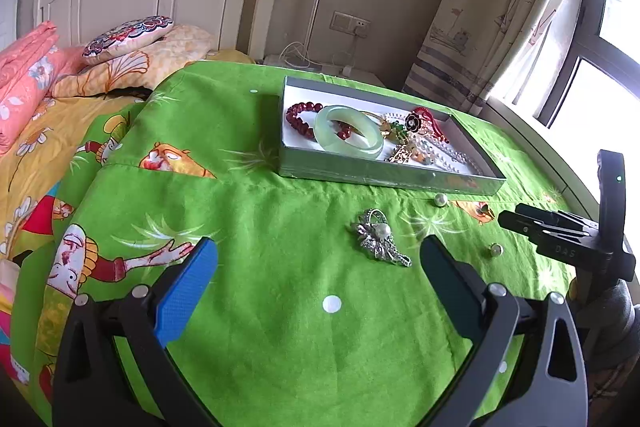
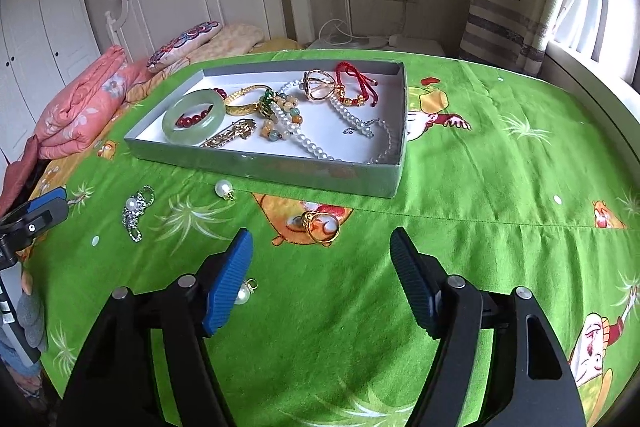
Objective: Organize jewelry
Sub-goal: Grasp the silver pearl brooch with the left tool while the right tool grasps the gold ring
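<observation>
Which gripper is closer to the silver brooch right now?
Left. The left gripper sits open just short of the silver brooch, which lies a little ahead between its fingers. The right gripper is farther, off to the brooch's right, facing the gold ring.

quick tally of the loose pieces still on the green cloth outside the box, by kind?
Silver brooch with a pearl: 1
Gold ring with a pearl: 1
Loose pearl drops: 2, one near the box front, one beside the right gripper's blue finger
Total: 4
</observation>
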`<action>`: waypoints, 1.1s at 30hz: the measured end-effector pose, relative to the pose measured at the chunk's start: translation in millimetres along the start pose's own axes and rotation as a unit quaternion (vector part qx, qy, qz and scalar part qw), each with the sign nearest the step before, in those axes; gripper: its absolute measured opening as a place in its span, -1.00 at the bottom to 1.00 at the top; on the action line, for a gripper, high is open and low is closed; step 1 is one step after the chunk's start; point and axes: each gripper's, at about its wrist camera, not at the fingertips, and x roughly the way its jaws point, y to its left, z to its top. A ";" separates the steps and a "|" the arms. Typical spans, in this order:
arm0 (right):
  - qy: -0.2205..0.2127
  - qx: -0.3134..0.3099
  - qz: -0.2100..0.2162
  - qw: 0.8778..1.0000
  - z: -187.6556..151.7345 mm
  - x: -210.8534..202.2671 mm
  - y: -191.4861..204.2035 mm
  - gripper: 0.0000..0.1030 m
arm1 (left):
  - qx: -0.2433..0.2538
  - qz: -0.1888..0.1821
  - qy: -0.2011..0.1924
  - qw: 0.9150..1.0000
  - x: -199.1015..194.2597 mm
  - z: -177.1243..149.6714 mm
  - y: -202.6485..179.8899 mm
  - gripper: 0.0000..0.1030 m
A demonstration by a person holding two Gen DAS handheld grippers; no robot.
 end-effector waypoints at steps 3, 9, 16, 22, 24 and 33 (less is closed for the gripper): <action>-0.002 -0.001 -0.007 1.000 -0.7 -0.6 -0.4 -0.03 | -0.002 -0.004 -0.002 1.000 -1.2 -0.5 1.3 0.95; 0.011 -0.023 0.000 1.000 0.2 4.5 7.0 -0.08 | -0.002 -0.007 0.000 1.000 -0.7 -0.5 0.7 0.95; 0.033 -0.054 -0.001 0.998 8.7 18.9 15.8 -0.08 | 0.016 -0.014 0.013 1.000 2.3 -1.8 -6.0 0.95; 0.046 -0.060 0.000 0.997 13.9 29.2 14.2 -0.10 | 0.018 -0.014 0.017 1.000 4.2 -1.8 -8.0 0.95; 0.044 -0.065 0.001 0.997 13.4 29.0 15.9 -0.21 | 0.018 -0.014 0.020 1.000 5.2 -1.9 -7.5 0.95; 0.035 -0.072 -0.010 0.997 10.2 24.4 19.4 -0.56 | 0.019 -0.009 0.027 0.999 8.4 -1.5 -8.6 0.95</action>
